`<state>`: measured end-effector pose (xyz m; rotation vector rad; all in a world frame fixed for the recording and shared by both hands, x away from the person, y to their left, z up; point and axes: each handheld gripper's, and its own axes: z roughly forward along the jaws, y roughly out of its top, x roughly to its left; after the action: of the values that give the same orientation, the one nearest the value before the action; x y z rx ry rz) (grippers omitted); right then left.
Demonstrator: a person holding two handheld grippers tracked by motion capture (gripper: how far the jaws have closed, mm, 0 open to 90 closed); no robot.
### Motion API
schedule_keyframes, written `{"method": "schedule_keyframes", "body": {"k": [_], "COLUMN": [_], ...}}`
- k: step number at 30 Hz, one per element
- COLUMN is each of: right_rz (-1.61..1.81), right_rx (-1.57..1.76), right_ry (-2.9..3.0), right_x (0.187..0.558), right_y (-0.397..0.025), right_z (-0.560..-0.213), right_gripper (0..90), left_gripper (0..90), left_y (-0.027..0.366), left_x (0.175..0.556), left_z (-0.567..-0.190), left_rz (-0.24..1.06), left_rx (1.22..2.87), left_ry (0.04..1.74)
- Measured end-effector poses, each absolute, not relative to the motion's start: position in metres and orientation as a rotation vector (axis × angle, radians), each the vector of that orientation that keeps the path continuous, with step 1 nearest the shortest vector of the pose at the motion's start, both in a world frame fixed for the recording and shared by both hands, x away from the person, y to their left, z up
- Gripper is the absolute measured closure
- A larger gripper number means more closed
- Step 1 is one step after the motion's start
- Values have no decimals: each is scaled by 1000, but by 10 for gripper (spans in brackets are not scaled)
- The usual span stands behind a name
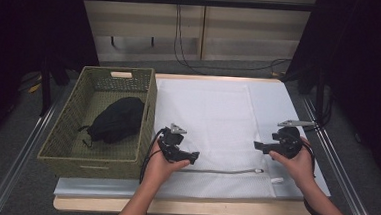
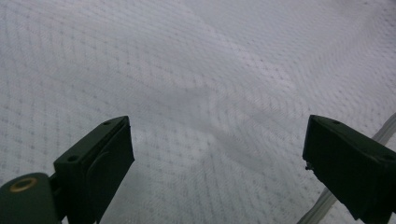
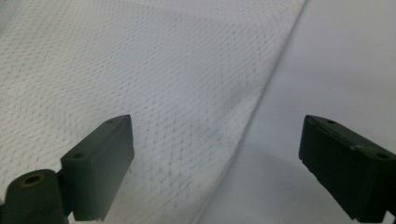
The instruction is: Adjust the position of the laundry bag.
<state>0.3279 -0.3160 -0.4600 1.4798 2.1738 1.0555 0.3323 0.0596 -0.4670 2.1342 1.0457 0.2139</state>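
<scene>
A white mesh bag (image 1: pixel 207 123) lies flat on the table, its zipper (image 1: pixel 224 171) running along the near edge. My left gripper (image 1: pixel 194 157) hovers over the bag's near left part, jaws wide open over bare mesh (image 2: pixel 196 84); the zipper (image 2: pixel 327 200) shows at that view's lower right. My right gripper (image 1: pixel 257 146) is open over the bag's right edge (image 3: pixel 261 98), where mesh (image 3: pixel 140 70) meets the smooth white sheet (image 3: pixel 336 60). Nothing is held by either gripper.
A green woven basket (image 1: pixel 145 115) stands at the table's left with a black garment (image 1: pixel 117 119) inside. The white sheet (image 1: pixel 274 100) covers the wooden table (image 1: pixel 182 207). Cables (image 1: pixel 182 47) lie on the floor beyond; metal rails (image 1: pixel 336 156) flank the table.
</scene>
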Motion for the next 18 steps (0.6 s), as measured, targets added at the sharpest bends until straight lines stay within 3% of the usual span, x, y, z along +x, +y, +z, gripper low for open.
{"method": "schedule_keyframes", "body": {"k": [10,18], "right_rz": [1065,1134], "right_rx": [1486,1594], "right_ry": [2141,2094], "right_x": [330,333], "right_y": [-318,-330], "right_z": [-457,-460], "right_gripper": [193,394], "left_gripper": [84,84], "left_y": [66,62], "left_x": [329,329], "left_z": [-464,-462], "left_rz": [205,214], "left_rx": [2121,2096], "left_ry": [1061,1063]}}
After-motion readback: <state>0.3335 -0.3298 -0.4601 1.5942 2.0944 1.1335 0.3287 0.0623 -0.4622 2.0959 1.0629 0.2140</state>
